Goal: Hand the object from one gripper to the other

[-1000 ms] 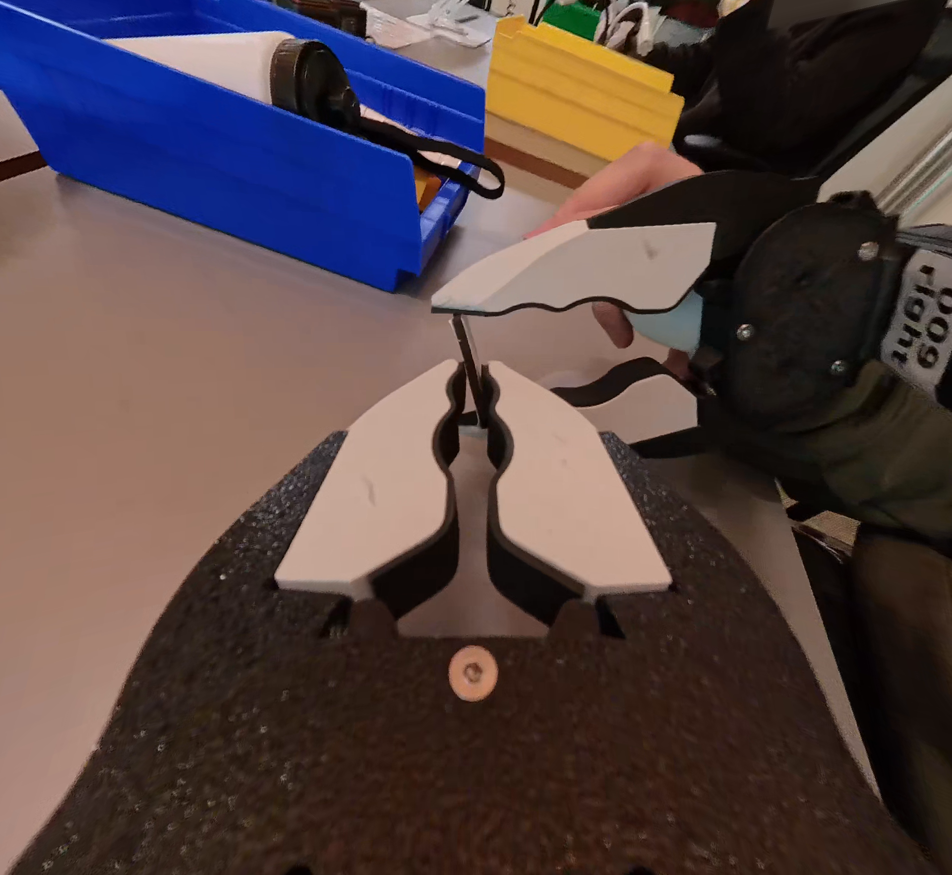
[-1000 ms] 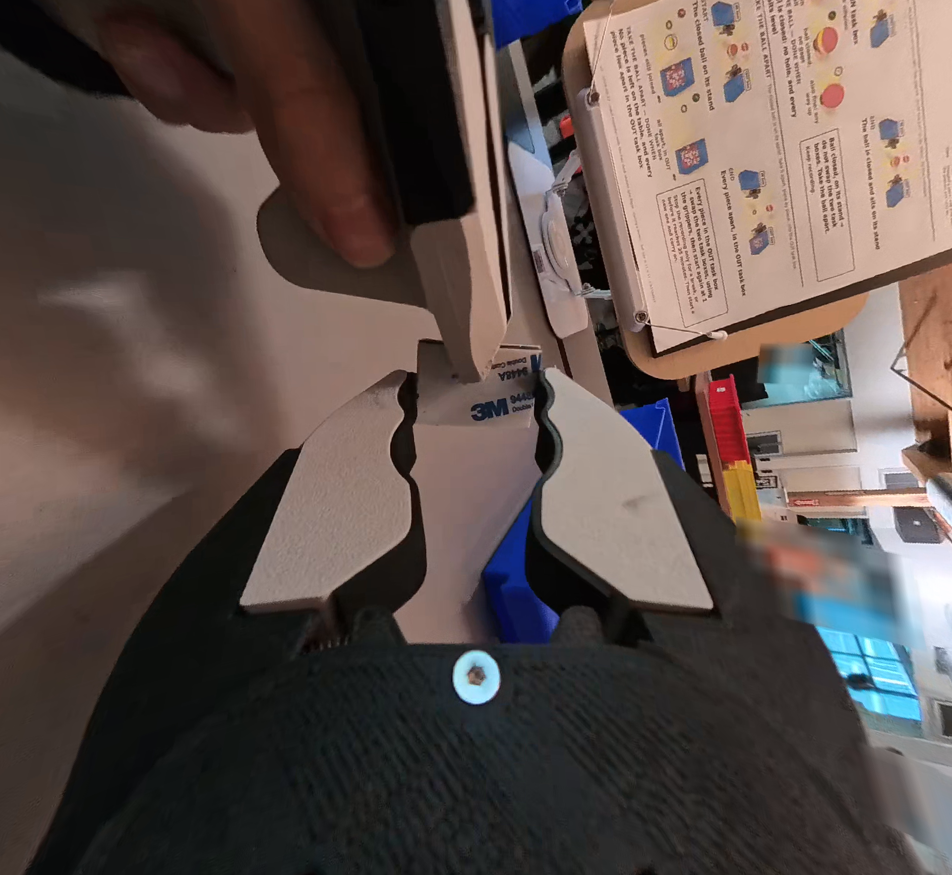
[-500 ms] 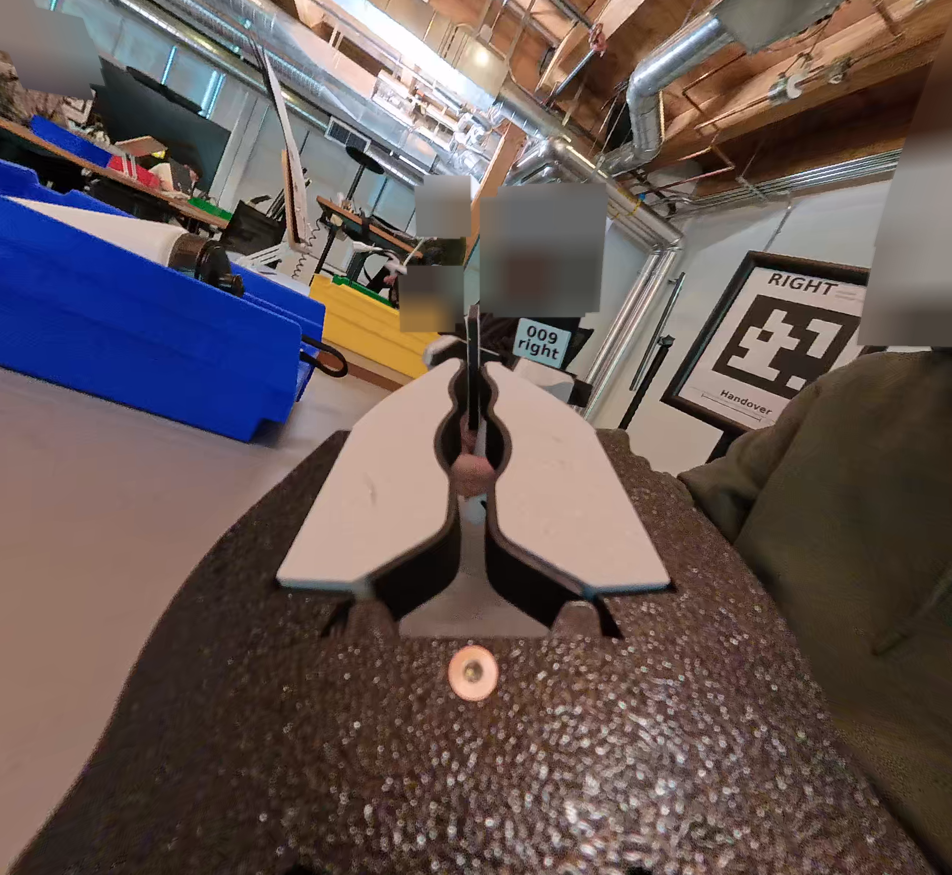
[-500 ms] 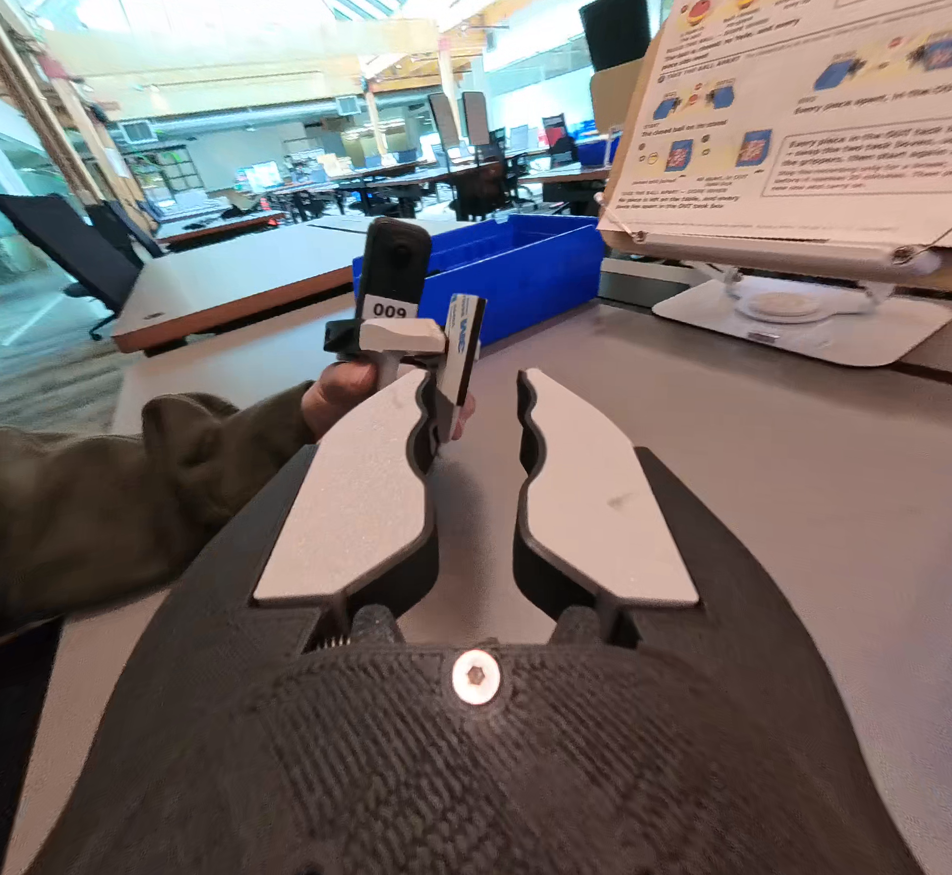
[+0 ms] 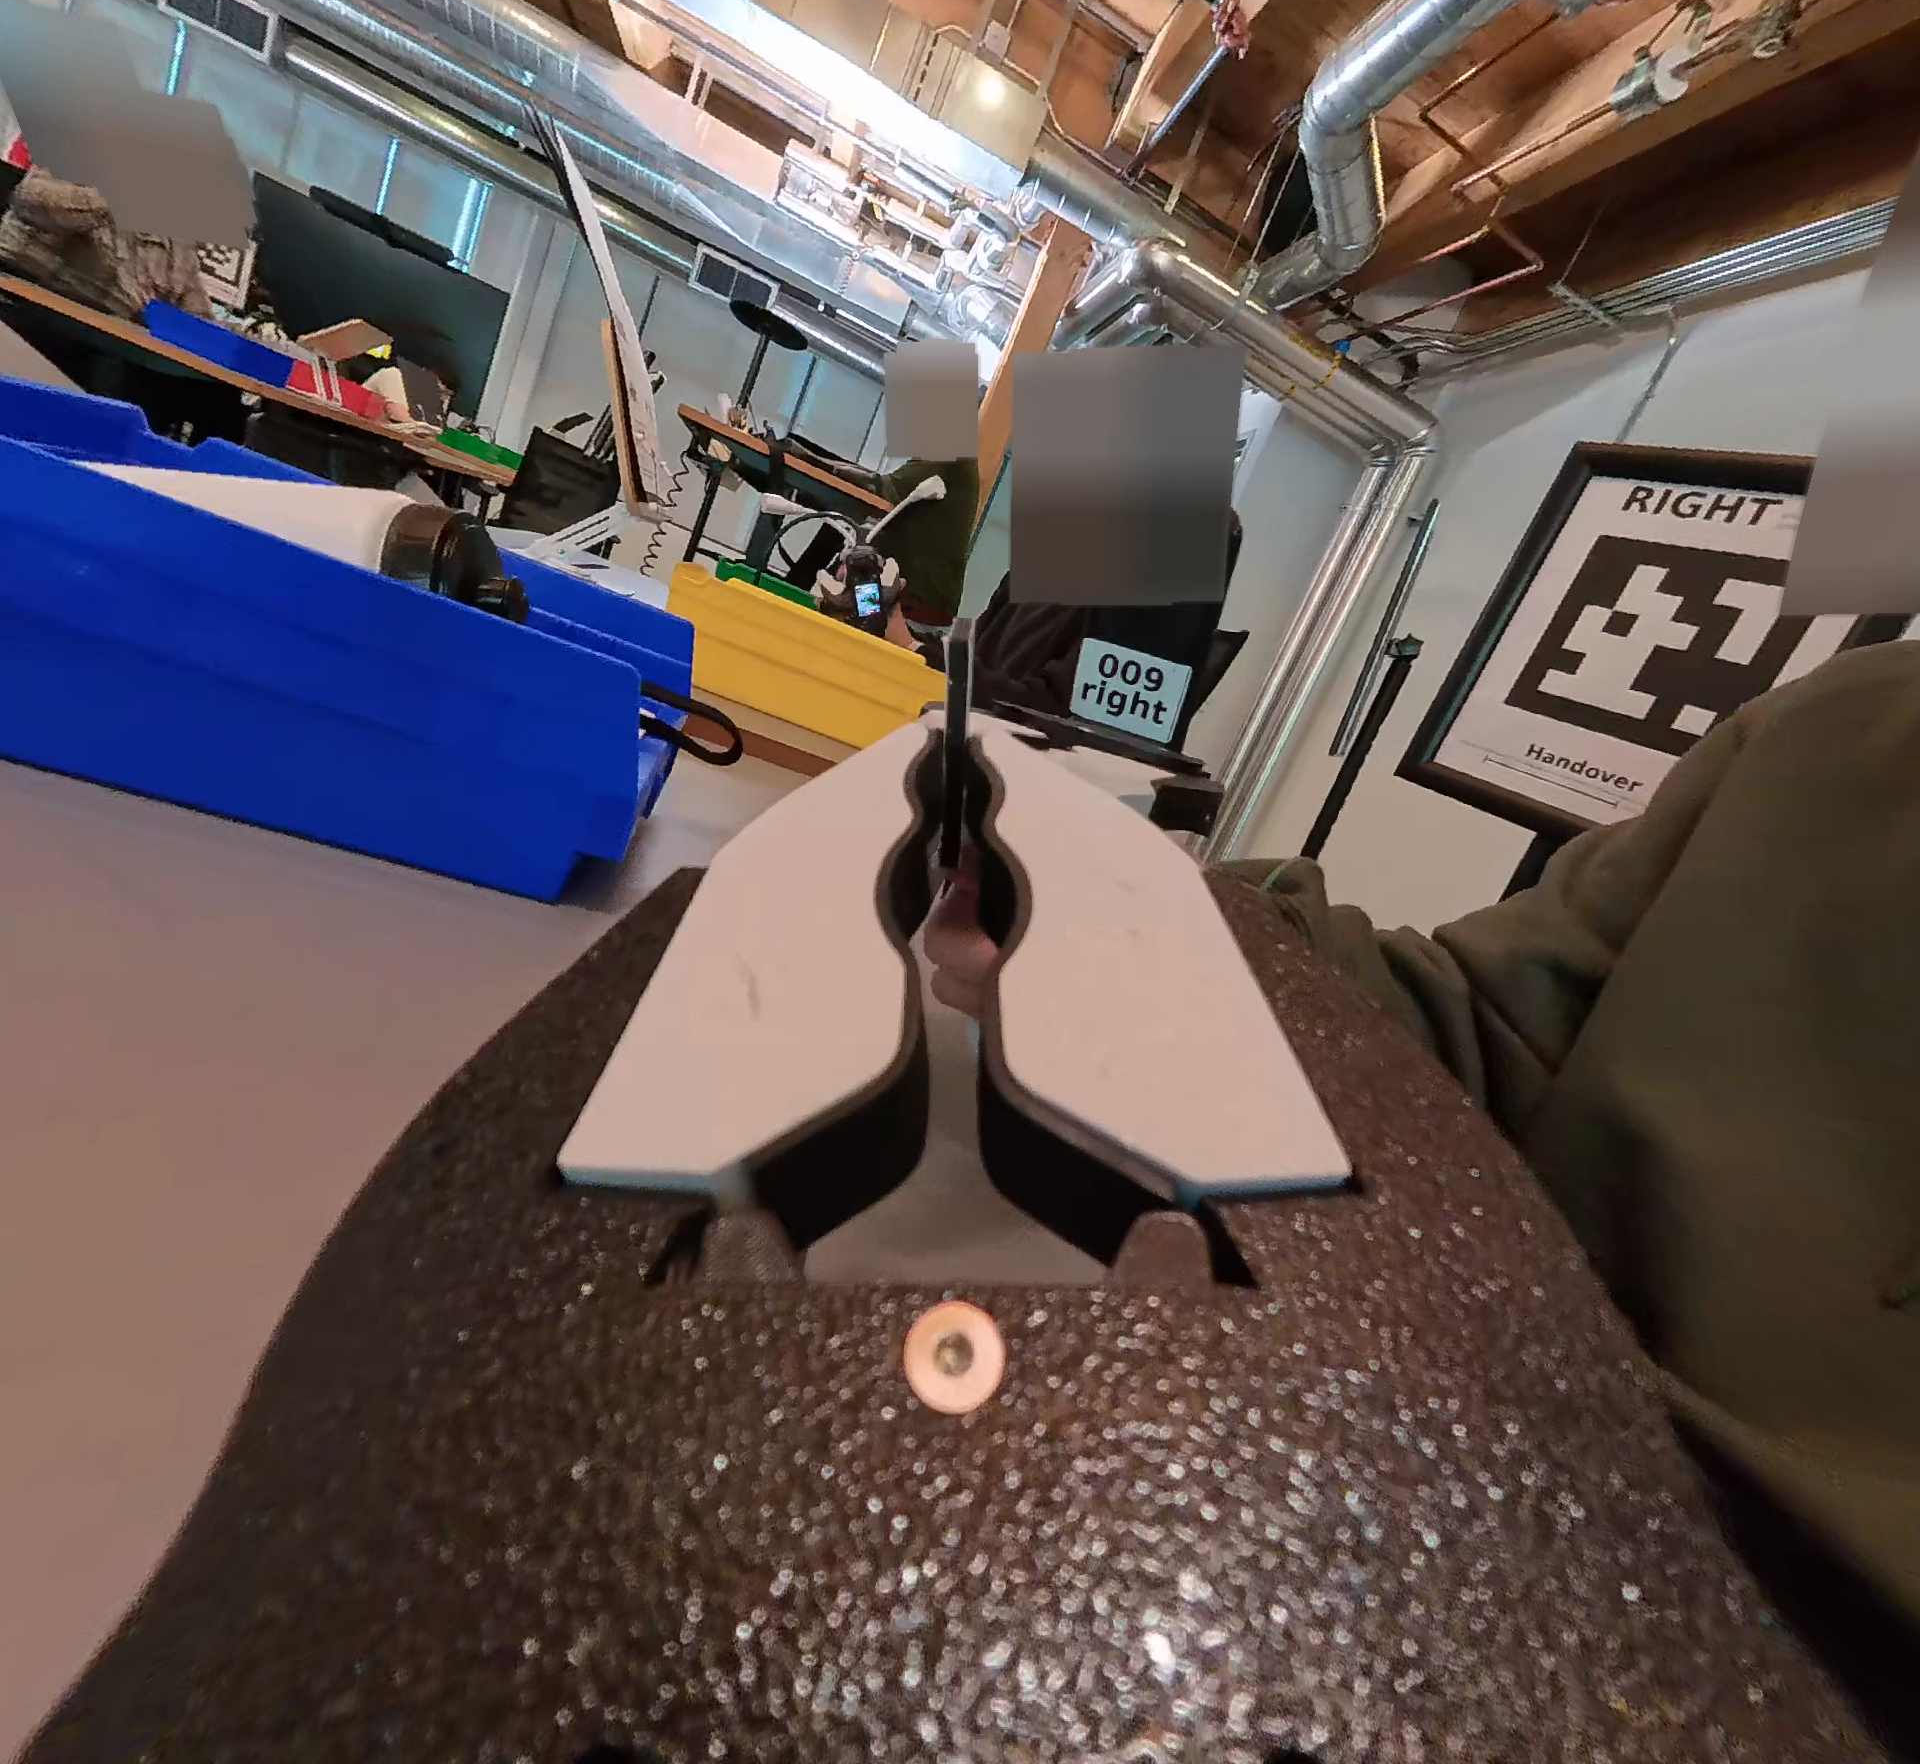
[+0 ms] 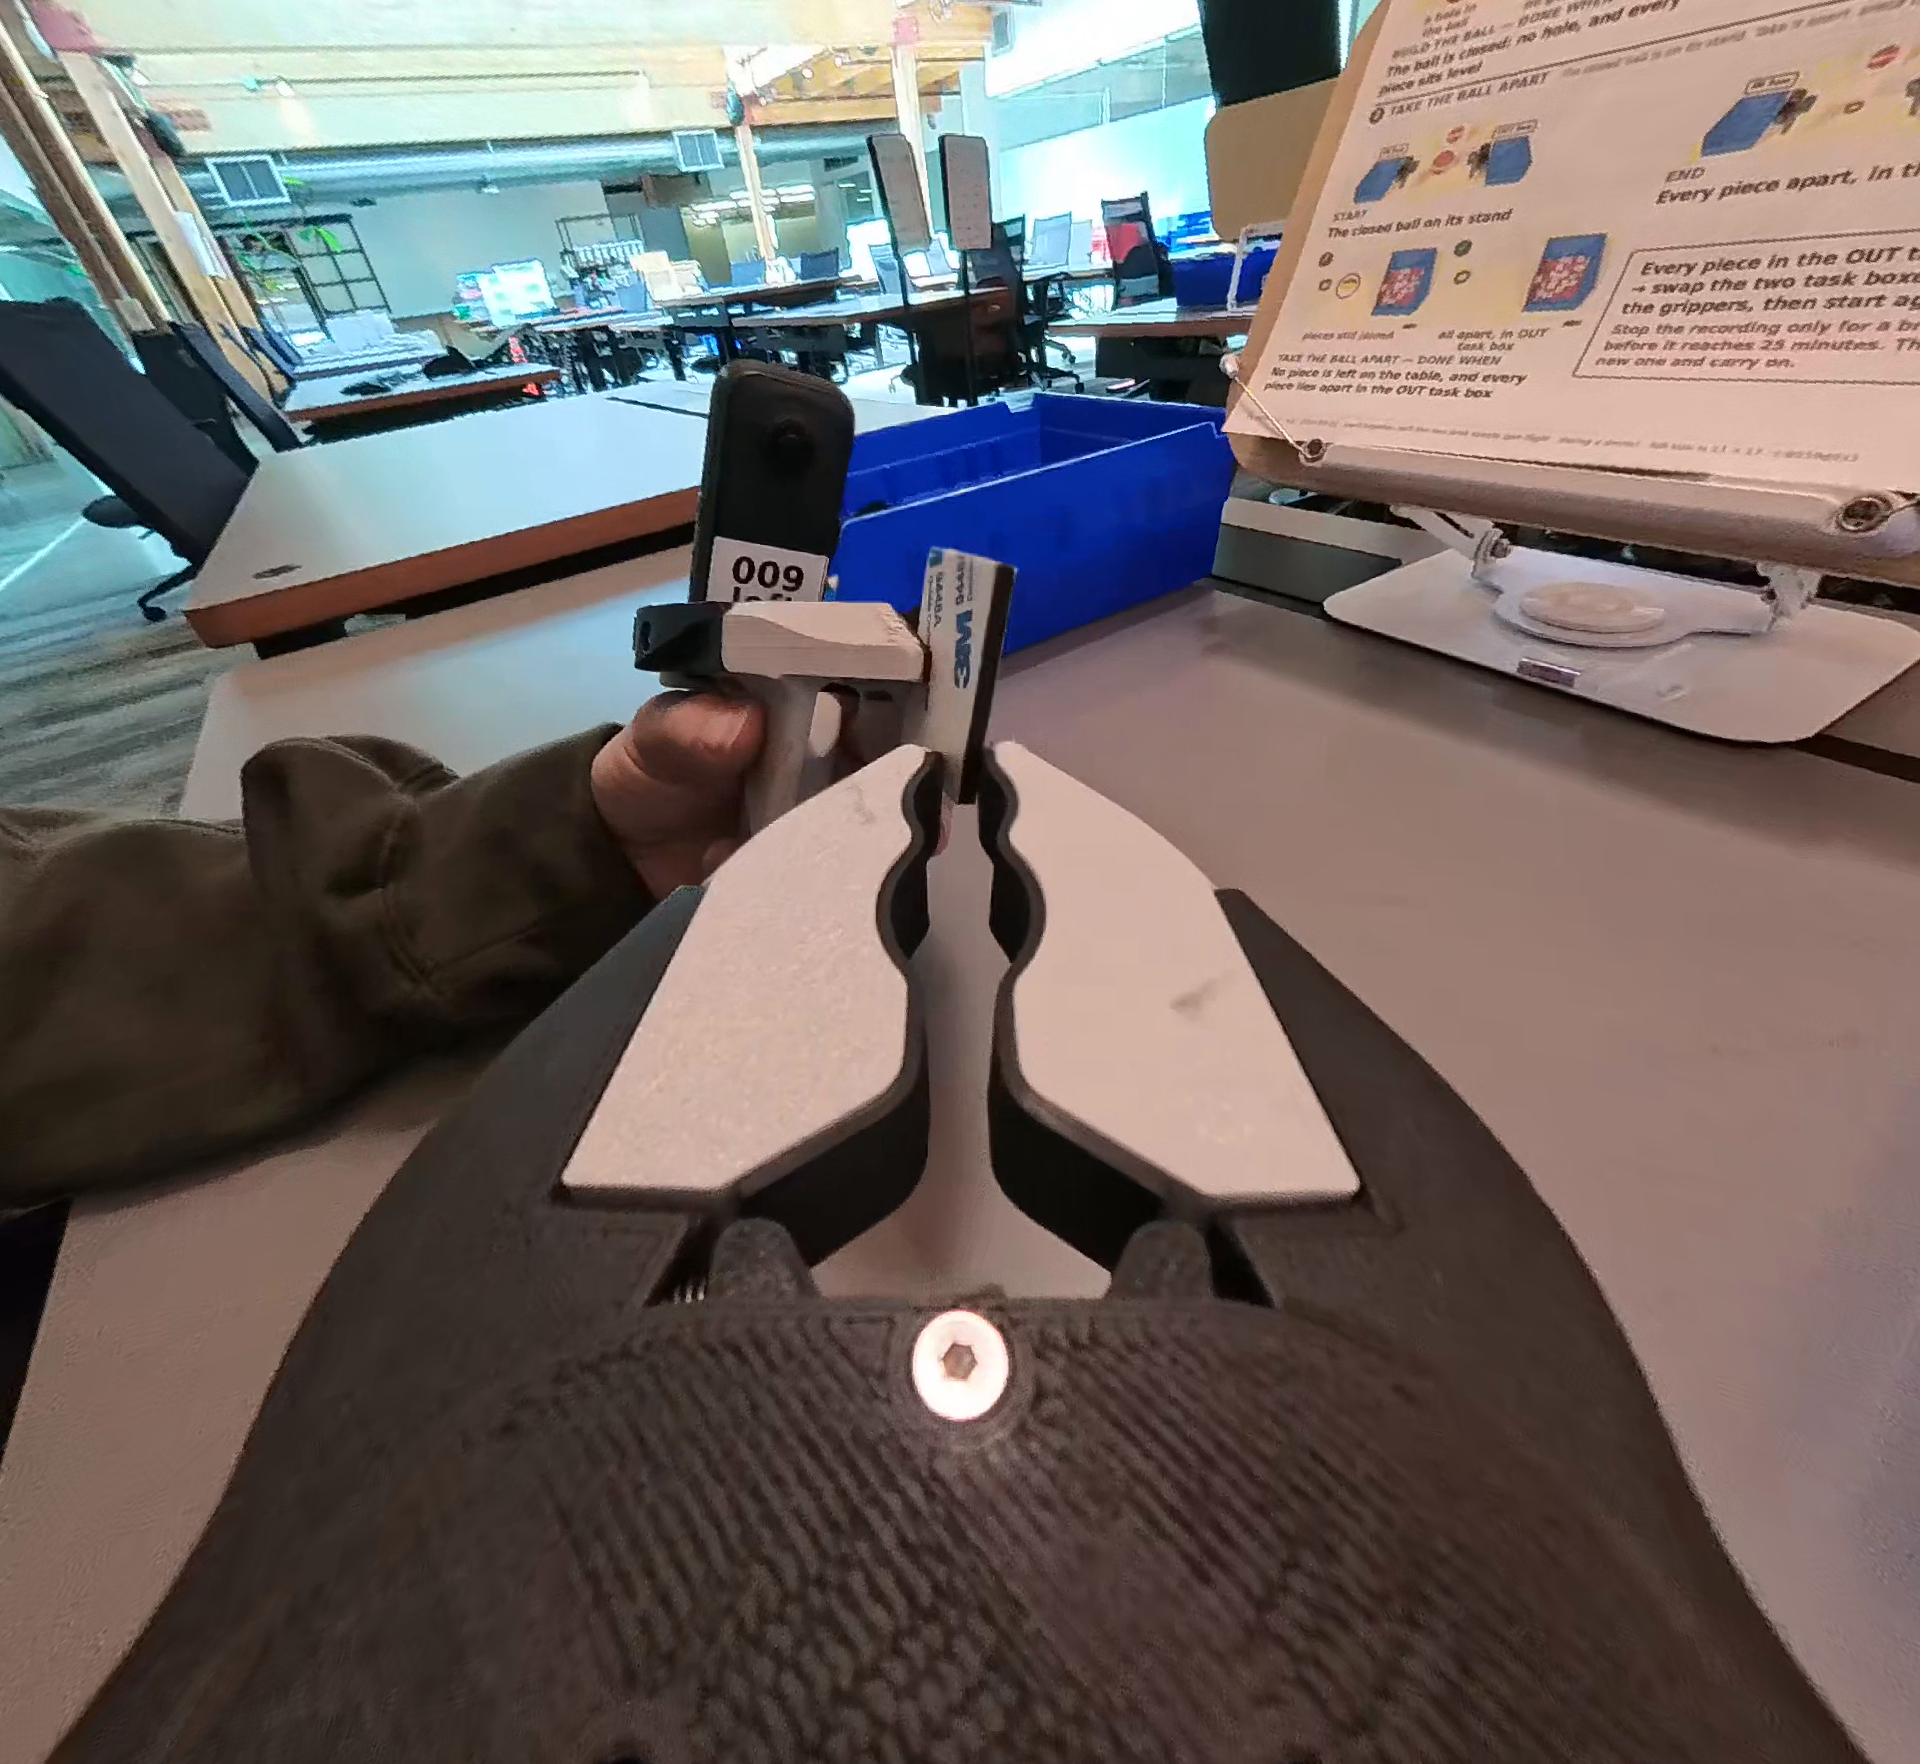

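Adhesive pad [image 6: 964, 675], thin and black-backed, stands upright in your left gripper [image 5: 954, 758], whose tongs clamp it edge-on. Your right gripper [image 6: 961, 769] faces it, tongs slightly apart around its lower edge, above the grey bench [image 6: 1455, 883].

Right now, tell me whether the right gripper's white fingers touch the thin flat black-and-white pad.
Cannot tell. In the right wrist view the pad, pinched by the left gripper, dips between the right gripper fingertips; no contact or gap shows plainly.
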The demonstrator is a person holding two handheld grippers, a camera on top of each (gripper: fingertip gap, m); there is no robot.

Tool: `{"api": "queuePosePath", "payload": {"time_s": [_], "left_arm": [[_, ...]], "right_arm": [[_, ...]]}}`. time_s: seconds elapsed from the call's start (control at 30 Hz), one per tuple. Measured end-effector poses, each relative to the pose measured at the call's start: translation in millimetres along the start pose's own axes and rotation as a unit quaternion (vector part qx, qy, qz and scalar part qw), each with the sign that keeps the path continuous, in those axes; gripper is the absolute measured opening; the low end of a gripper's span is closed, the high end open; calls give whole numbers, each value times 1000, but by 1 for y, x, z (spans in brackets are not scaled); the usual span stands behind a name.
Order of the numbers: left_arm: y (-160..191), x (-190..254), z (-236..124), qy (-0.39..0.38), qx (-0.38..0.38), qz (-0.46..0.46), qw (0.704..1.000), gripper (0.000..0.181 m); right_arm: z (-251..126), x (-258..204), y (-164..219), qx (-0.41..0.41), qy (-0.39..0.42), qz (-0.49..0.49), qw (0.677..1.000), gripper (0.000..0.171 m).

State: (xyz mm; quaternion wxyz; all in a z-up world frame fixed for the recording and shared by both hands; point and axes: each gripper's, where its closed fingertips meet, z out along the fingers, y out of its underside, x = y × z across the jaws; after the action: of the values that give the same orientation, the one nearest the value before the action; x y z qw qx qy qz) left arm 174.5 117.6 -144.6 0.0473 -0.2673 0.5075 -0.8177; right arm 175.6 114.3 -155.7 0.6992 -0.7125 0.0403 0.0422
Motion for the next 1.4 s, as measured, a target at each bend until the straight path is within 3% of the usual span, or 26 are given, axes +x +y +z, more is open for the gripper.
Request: {"api": "queuePosePath", "payload": {"time_s": [0.13,0.27,0.33,0.47,0.73,0.83,0.93,1.0,1.07,1.2,1.23,1.4], "left_arm": [[-3,-7,1,-31,7,0,1000,8],[-1,-19,5,-105,-13,29,994,40],[0,-25,8,-146,-25,57,987,48],[2,-33,10,-208,-23,95,973,43],[9,-34,11,-203,-49,94,973,32],[7,-31,10,-187,-41,91,977,32],[3,-23,5,-151,-54,109,981,32],[1,-16,1,-128,-61,152,978,31],[0,-10,-3,-117,-77,239,961,31],[21,3,1,-74,-146,334,928,31],[26,6,3,-65,-157,347,922,32],[47,6,9,-53,-207,381,899,31]], "right_arm": [[-1,4,-3,1,26,-38,999,3],[-6,27,4,-57,144,-165,974,3],[-8,34,7,-78,190,-208,956,4],[-2,32,16,-105,218,-248,938,4],[0,28,17,-112,227,-256,933,4],[5,19,18,-106,182,-259,943,11],[7,7,14,-87,102,-159,978,52],[3,5,8,-65,49,-25,996,75],[-4,5,5,-49,-11,132,990,86],[-13,-10,11,-50,-148,360,920,77],[-12,-12,11,-45,-164,384,908,70],[-5,-22,22,-59,-190,419,886,62]]}}
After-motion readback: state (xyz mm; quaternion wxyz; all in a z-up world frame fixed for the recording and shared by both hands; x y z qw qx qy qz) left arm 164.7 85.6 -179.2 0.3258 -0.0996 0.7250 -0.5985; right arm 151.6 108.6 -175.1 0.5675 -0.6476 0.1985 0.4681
